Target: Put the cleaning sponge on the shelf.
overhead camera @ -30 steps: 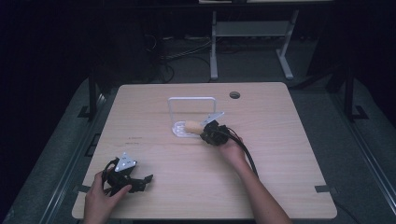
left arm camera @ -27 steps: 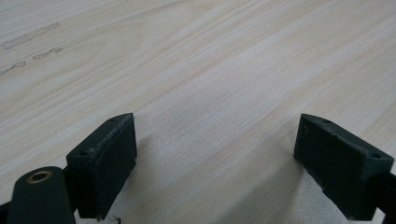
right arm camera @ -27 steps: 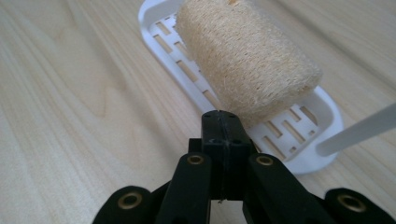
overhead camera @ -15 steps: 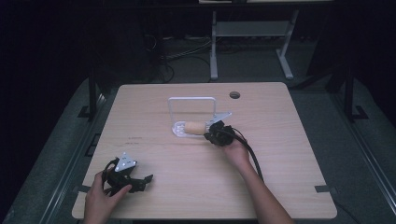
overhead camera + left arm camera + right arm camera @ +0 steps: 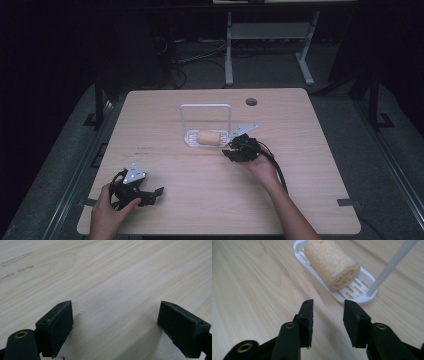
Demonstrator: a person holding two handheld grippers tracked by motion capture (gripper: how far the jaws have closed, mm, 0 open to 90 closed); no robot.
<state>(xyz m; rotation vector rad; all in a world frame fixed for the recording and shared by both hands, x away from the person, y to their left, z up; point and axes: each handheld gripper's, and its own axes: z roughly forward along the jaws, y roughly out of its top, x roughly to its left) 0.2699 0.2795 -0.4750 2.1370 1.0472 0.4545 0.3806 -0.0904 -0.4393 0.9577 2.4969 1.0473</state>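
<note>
Your left gripper: jaws wide apart over bare table.
Your right gripper: jaws partly apart, near white slotted tray.
Tray: holds 1 loofah roll.
Writing: none readable.

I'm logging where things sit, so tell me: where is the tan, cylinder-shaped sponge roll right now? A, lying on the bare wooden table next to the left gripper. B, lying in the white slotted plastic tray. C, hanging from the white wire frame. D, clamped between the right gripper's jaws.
B: the tan, cylinder-shaped sponge roll lies on its side in the white slotted plastic tray, ahead of the right gripper, whose jaws stand apart with nothing between them.
</note>
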